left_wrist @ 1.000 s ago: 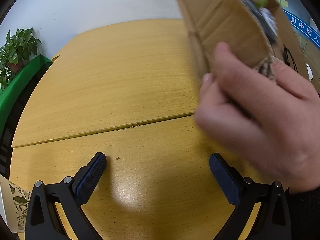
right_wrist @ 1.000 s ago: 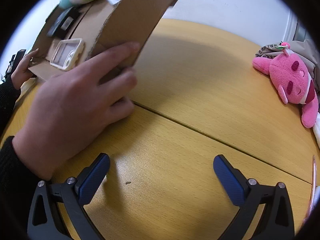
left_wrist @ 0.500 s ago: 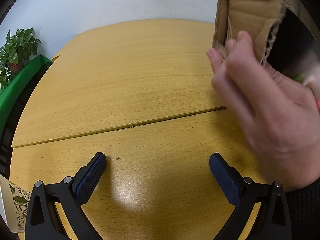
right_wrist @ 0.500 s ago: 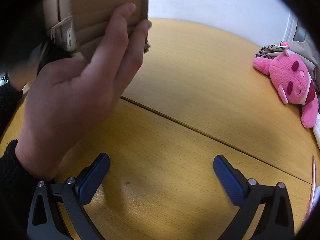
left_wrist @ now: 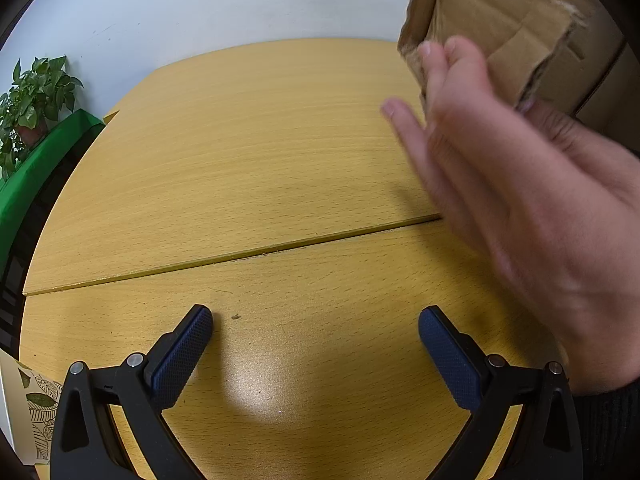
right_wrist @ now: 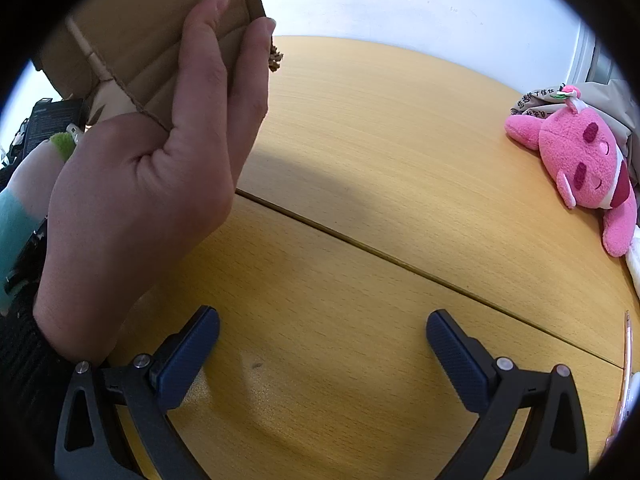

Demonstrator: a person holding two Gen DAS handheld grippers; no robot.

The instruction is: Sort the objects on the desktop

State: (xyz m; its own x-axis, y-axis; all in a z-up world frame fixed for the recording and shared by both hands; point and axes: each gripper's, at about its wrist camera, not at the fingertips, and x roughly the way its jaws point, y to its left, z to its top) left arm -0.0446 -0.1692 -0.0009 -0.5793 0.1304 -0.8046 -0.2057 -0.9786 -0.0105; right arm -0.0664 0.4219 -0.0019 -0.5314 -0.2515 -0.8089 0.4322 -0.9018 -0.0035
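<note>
Both grippers sit low over the table [left_wrist: 248, 152] with nothing in them. The left gripper [left_wrist: 316, 334] has its jaws wide apart, bare wood between the blue pads [left_wrist: 180, 356]. Same deal with the right gripper [right_wrist: 322, 336]: jaws spread wide, gripping nothing, just tabletop between them.

The action is all bare hands. In the left wrist view a hand [left_wrist: 520, 200] comes in from the right side, fingers pressed flat against a cardboard box [left_wrist: 500, 20] that's lifted off the table and tipped on its side. The box edge looks torn and ragged near the fingers. A dark sleeve [left_wrist: 608, 424] shows at the wrist.

The right wrist view shows what looks like the same box [right_wrist: 132, 36] from the other side, upper left, with a hand [right_wrist: 148, 184] flat on it, fingertips reaching up to the corner. Below and left of the box there's a jumble of stuff I can only partly make out: something black [right_wrist: 48, 120], a bit of fuzzy green [right_wrist: 62, 144], and something teal [right_wrist: 16, 232] at the very edge. Can't tell if those are in the box or next to it.

Far right on the table, a pink plush [right_wrist: 580, 160] lies on its back, well apart from both grippers. There's some beige fabric [right_wrist: 612, 100] right behind it.

On the left wrist side there's a potted plant [left_wrist: 32, 100] past the table edge, on a green ledge [left_wrist: 36, 172], and a leaf-print paper thing [left_wrist: 32, 408] down in the corner.
</note>
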